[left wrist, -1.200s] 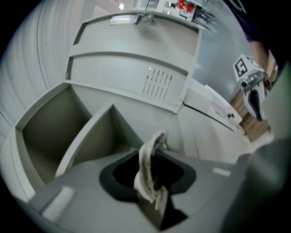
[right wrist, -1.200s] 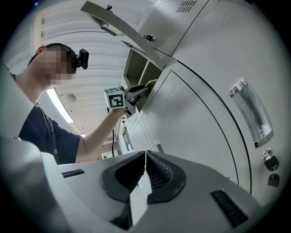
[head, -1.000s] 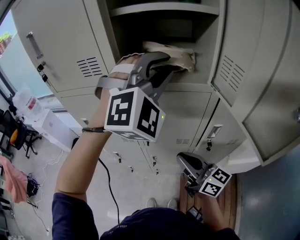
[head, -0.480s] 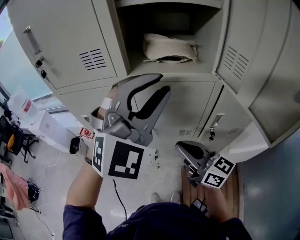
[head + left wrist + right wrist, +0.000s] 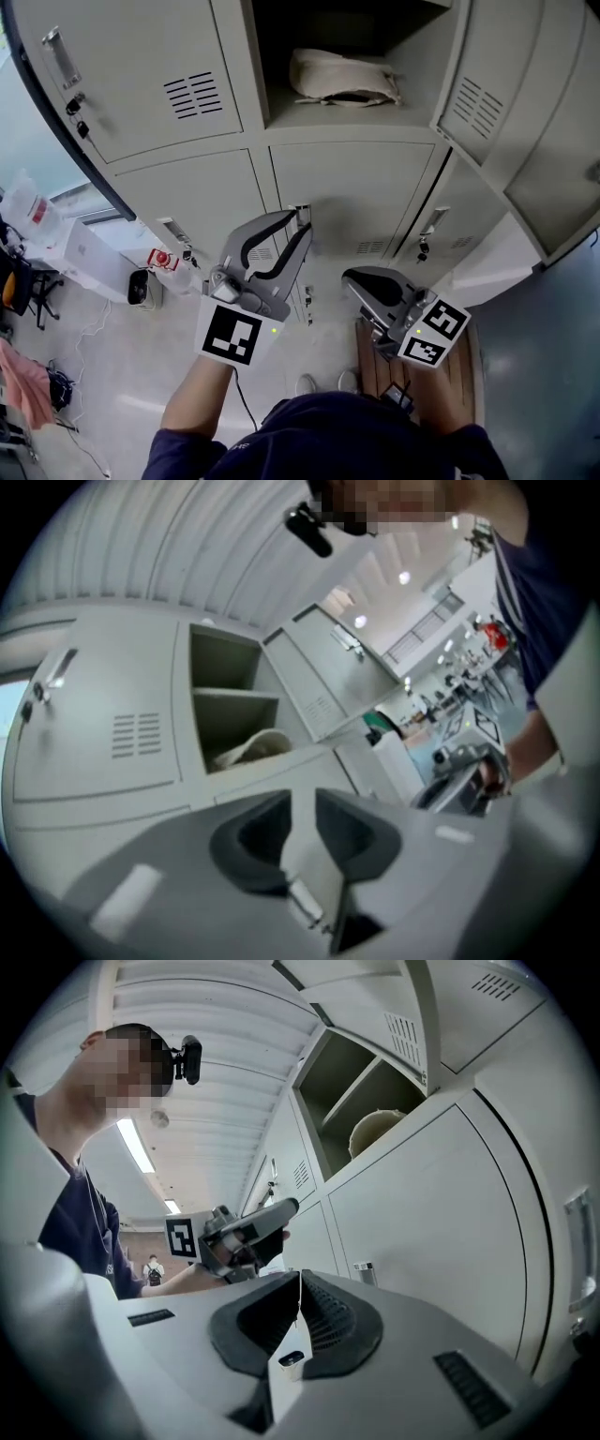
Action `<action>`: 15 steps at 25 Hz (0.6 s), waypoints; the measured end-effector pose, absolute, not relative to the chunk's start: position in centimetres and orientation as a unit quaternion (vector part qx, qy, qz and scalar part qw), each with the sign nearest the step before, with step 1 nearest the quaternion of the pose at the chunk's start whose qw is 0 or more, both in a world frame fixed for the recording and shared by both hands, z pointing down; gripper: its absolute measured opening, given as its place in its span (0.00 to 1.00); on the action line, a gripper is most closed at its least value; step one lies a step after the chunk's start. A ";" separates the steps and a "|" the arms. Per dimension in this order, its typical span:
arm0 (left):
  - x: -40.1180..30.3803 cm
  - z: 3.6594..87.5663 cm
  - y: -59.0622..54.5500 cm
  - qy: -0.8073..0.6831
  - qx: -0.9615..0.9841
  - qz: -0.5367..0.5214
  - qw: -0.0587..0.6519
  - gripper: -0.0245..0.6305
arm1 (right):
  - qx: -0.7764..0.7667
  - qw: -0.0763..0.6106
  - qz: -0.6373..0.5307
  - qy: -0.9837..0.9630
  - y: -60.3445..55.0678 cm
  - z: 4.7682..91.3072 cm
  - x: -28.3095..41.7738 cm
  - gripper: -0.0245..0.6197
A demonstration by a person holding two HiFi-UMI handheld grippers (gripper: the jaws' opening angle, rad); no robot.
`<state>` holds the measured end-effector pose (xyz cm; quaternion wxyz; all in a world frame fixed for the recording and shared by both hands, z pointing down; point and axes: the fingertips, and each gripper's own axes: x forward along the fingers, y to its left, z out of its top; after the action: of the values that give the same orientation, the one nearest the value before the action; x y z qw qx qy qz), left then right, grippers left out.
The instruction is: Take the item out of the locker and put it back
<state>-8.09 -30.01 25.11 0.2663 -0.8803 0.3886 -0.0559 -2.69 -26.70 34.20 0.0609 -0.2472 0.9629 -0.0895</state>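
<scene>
Lowered from one locker (image 5: pixel 349 116), left gripper (image 5: pixel 303 225) closes empty fingers (image 5: pixel 270 225); one bag (image 5: pixel 342 77) inside.

Wall side: bank of pale grey steel lockers (image 5: pixel 356 197), louvred vents in the doors. Floor is light polished concrete (image 5: pixel 112 375), with a brown wooden slatted board (image 5: pixel 464 380) at the locker foot. White box-shaped unit (image 5: pixel 98 261) stands left. White ribbed ceiling (image 5: pixel 225 1016), fluorescent strip light (image 5: pixel 136 1145) on.
</scene>
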 end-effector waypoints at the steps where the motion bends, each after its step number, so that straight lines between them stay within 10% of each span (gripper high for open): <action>1: -8.5 25.9 -29.9 0.388 -0.886 -0.044 0.249 0.16 | -0.250 0.060 -0.088 0.963 -26.6 34.2 -2.9 0.05; 15: -12.0 34.5 -27.3 0.356 -0.930 0.019 0.085 0.04 | -0.288 0.052 -0.088 0.952 -25.6 34.9 -4.9 0.05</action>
<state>-11.96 -27.29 34.50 0.0846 -0.9303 0.3563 0.0188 -4.86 -25.59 34.86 0.0524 -0.2884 0.9520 -0.0881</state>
